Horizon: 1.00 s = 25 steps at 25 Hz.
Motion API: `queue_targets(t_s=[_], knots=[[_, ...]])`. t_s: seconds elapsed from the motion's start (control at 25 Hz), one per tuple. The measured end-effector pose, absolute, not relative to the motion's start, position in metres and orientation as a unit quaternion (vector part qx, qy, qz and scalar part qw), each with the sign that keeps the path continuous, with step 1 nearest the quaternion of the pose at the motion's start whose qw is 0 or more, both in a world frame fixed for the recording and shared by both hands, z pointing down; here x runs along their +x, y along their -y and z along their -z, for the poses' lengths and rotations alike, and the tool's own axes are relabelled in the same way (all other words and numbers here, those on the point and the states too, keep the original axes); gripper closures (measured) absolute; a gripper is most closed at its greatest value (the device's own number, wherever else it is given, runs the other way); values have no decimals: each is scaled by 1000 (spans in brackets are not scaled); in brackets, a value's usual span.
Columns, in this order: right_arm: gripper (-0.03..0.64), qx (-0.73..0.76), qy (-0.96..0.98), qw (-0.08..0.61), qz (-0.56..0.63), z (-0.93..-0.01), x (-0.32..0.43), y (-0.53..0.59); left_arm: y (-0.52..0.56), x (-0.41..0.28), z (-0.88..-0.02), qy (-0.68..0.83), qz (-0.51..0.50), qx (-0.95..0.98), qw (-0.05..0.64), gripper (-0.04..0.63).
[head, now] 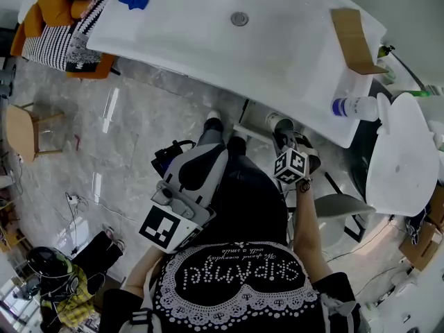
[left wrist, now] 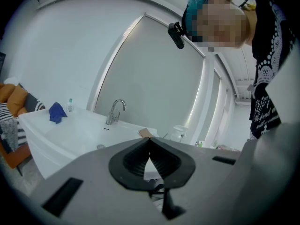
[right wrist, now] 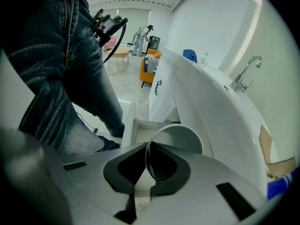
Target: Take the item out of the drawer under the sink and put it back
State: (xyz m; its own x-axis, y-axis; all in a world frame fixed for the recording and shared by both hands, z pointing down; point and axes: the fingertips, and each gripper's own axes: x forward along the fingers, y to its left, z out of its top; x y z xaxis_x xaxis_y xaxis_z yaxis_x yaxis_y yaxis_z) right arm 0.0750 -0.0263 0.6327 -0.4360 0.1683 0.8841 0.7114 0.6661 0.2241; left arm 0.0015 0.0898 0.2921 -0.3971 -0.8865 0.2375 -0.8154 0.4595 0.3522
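L gripper: the jaws are pressed together at the tips w/ nothing btwn them. It is held roughly level and off to the side, prob. parked so the other side can work unhindered. Ahead of it and slightly below, the sink counter is seen, w/ the faucet ahead-left and a blue cloth further left.

R gripper: it is tipped steeply down. The jaws are pinched on the thin rim of a white cup, one pad inside the wall and one outside. A rim pinch is prob. chosen because the cup body looks too wide for the jaws. The cup is carried just ahead of the jaws, mouth turned toward the camera. It hangs over the open drawer, which lies ahead of and below the gripper, under the counter edge.

Hard to make out:
- The drawer's inside is mostly covered by the cup and the gripper body.
- The cup's base isn't shown, so contact w/ the drawer floor can't be told.
- In the head view the R jaws are masked by the marker cube.
- Whether the cup is on its way out or back can't be told.
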Motion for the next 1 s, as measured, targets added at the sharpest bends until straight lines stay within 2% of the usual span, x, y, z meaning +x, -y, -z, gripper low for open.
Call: queue_targets(t_s=[1.0], knots=[[592,-263,775,502,280,-695,55,41,-92,4,-303,821,79,516,230,591]])
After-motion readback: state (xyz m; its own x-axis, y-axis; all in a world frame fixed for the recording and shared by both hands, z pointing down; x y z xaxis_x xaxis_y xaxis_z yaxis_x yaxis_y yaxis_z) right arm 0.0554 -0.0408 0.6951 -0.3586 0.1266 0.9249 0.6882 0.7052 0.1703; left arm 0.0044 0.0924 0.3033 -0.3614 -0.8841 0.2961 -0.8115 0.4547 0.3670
